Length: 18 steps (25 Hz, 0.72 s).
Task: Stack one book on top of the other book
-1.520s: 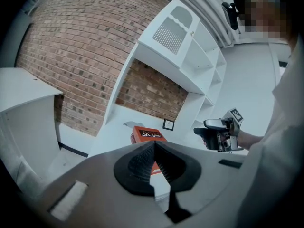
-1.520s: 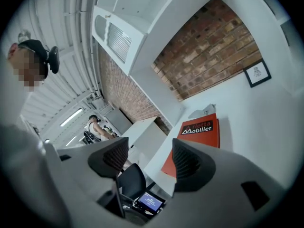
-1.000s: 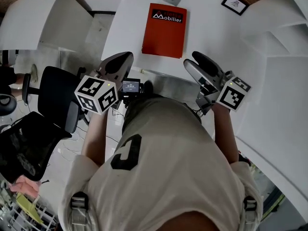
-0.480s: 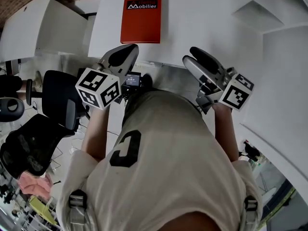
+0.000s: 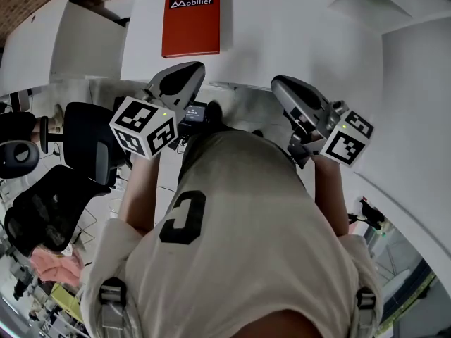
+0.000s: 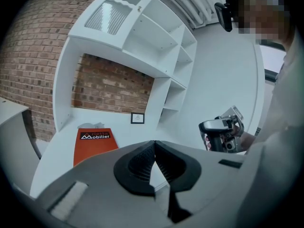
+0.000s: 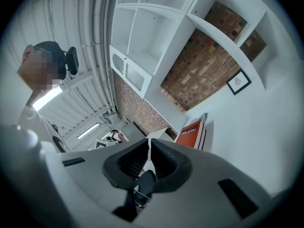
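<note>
Red rectangular book (image 5: 190, 21) lies on the white table (image 5: 282, 34). Short of the book, left gripper (image 6: 154, 146) is closed and empty; right gripper (image 7: 149, 146) has just closed on nothing.

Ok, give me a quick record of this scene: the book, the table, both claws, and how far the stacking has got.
book: one red book, "Mobilier" on its cover, lying flat on the white table
second book: cannot make one out
left claw: shut, empty, well short of the red book
right claw: jaws have just closed, now shut, nothing between them
stacking: not begun, neither claw is touching the book
</note>
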Each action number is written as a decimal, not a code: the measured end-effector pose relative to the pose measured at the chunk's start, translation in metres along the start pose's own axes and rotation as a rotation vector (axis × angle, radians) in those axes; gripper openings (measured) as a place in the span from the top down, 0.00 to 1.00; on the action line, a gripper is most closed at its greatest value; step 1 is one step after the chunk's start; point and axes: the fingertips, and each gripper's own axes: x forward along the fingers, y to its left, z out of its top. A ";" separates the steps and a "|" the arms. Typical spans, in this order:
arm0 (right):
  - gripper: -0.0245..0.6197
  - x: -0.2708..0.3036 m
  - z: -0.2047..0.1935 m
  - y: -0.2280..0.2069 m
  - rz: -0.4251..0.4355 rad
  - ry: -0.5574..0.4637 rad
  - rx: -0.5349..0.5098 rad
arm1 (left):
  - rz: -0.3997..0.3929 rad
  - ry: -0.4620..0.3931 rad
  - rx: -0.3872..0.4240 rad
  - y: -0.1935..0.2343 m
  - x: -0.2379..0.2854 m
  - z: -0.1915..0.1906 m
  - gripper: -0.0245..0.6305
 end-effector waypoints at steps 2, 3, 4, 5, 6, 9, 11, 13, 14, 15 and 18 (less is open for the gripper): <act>0.94 -0.003 -0.003 0.000 0.006 0.014 0.002 | 0.003 0.002 -0.002 -0.004 0.002 -0.002 0.96; 0.94 -0.004 -0.003 0.001 0.015 0.016 0.011 | 0.007 0.000 -0.003 -0.005 0.001 -0.002 0.96; 0.94 -0.005 -0.003 0.003 0.029 0.014 0.026 | 0.011 -0.002 -0.004 -0.006 0.000 -0.002 0.96; 0.94 -0.005 -0.003 0.006 0.043 0.011 0.041 | 0.016 -0.003 -0.006 -0.006 -0.002 -0.003 0.96; 0.94 -0.004 -0.003 0.009 0.054 0.010 0.052 | 0.021 -0.005 -0.008 -0.006 -0.004 -0.005 0.96; 0.94 -0.003 -0.006 0.014 0.057 0.030 0.048 | 0.036 -0.014 -0.011 -0.006 -0.011 -0.008 0.96; 0.94 -0.002 -0.007 0.019 0.066 0.049 0.034 | 0.049 -0.024 -0.018 -0.005 -0.016 -0.009 0.96; 0.94 -0.001 -0.009 0.023 0.077 0.067 0.023 | 0.063 -0.027 -0.026 -0.004 -0.021 -0.011 0.96; 0.94 -0.001 -0.009 0.025 0.080 0.075 0.016 | 0.069 -0.028 -0.028 -0.004 -0.023 -0.011 0.96; 0.94 0.000 -0.009 0.026 0.084 0.082 0.010 | 0.075 -0.031 -0.030 -0.004 -0.024 -0.011 0.96; 0.94 0.002 -0.008 0.031 0.104 0.101 0.002 | 0.094 -0.044 -0.037 -0.003 -0.029 -0.009 0.96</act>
